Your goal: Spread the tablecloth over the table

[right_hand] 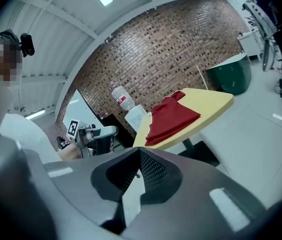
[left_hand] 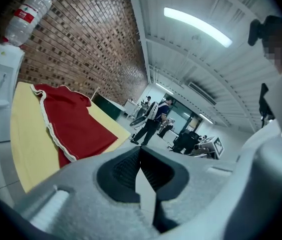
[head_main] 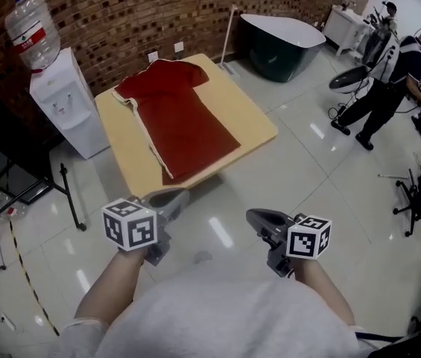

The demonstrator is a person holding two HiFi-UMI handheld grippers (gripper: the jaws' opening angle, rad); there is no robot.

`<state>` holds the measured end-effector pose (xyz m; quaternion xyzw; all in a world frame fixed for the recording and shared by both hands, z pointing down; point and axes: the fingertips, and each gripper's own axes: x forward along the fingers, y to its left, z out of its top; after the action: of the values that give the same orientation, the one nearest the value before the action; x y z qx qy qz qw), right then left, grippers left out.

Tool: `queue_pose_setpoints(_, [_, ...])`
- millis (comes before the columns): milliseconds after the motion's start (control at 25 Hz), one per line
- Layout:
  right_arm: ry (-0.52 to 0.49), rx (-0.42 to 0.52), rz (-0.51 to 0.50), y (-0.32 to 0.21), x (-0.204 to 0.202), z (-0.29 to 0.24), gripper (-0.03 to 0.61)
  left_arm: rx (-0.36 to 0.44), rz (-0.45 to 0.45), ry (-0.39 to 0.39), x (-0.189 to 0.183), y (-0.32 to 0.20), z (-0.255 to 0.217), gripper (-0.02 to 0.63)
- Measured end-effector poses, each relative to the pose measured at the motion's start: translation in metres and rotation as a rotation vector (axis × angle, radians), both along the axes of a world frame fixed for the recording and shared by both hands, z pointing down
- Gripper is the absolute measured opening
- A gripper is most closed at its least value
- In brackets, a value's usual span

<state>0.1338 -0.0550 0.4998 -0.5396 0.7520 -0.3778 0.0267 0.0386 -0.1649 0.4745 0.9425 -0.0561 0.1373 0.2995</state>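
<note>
1. Your left claw (left_hand: pixel 141 156) is closed all the way. Its two pads press flat on each other and nothing is caught between them.
2. Your right claw (right_hand: pixel 137 178) is the same, with the pads together and nothing in its hold.
3. In the head view both claws sit side by side short of the counter's (head_main: pixel 253 116) near edge, over the pale tiled floor (head_main: pixel 217 233). The left one is nearer that edge. Neither touches the counter or anything lying on it.
4. The tablecloth (head_main: pixel 179 125) is red, with a pale trim along one long side. It lies on the counter folded into a narrow strip that runs from the far edge to the near edge. At the far end it is bunched and rumpled.
5. The counter's yellow top shows bare on both sides of that strip, so most of it is uncovered.
6. A white water dispenser (head_main: pixel 65 107) stands just beside the counter's far left corner. A large bottle (head_main: pixel 31 22) is upended on top of it.
7. A brick wall (head_main: pixel 195 6) runs behind the counter's far edge.
8. A dark green tub (head_main: pixel 281 42) sits on the floor beyond the counter's far right corner, close to that wall.
9. A person (head_main: pixel 389 88) in dark trousers stands well off to the counter's right, leaning towards some equipment that is too small to make out.
</note>
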Motion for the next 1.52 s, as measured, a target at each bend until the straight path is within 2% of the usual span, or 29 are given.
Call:
queue_pose_setpoints(240, [0.028,0.002,-0.22,-0.107,-0.029,-0.015,-0.002,-0.014,-0.153,-0.006,-0.036,-0.075,-0.001,0.002])
queue_pose_setpoints(360, [0.14,0.002,-0.325,-0.14,-0.05,-0.015,-0.002,-0.03,-0.215,0.003,-0.06,-0.087,-0.003,0.002])
queue_pose_setpoints(640, [0.362,-0.031,-0.563,-0.179,-0.092,0.019,0.04,-0.051,-0.337,0.033,-0.091,-0.092,0.004,0.002])
queue_pose_setpoints(840, [0.454,-0.035,-0.692,-0.198,-0.114,0.039,0.086,-0.082,-0.382,0.009,-0.105,-0.092,0.018,0.002])
queue_pose_setpoints(920, [0.537,-0.043,-0.754,-0.204,-0.118,0.055,0.102,-0.099,-0.425,0.01,-0.113,-0.096,0.023,0.002])
queue_pose_setpoints(1080, [0.86,-0.026,-0.889,-0.218,-0.115,0.09,0.135,-0.137,-0.502,0.006,-0.129,-0.1,0.033,0.002])
queue_pose_setpoints(1160, [0.974,-0.017,-0.938,-0.225,-0.115,0.103,0.142,-0.158,-0.525,-0.001,-0.134,-0.101,0.037,0.002])
queue_pose_setpoints(1280, [1.079,-0.024,-1.01,-0.228,-0.112,0.121,0.17,-0.17,-0.566,-0.003,-0.136,-0.105,0.04,0.002])
queue_pose_setpoints(1400, [1.166,-0.012,-1.042,-0.233,-0.106,0.133,0.176,-0.188,-0.592,-0.011,-0.137,-0.107,0.049,0.002])
queue_pose_setpoints(1520, [1.183,-0.017,-1.053,-0.234,-0.103,0.141,0.168,-0.213,-0.594,-0.02,-0.135,-0.106,0.058,0.002])
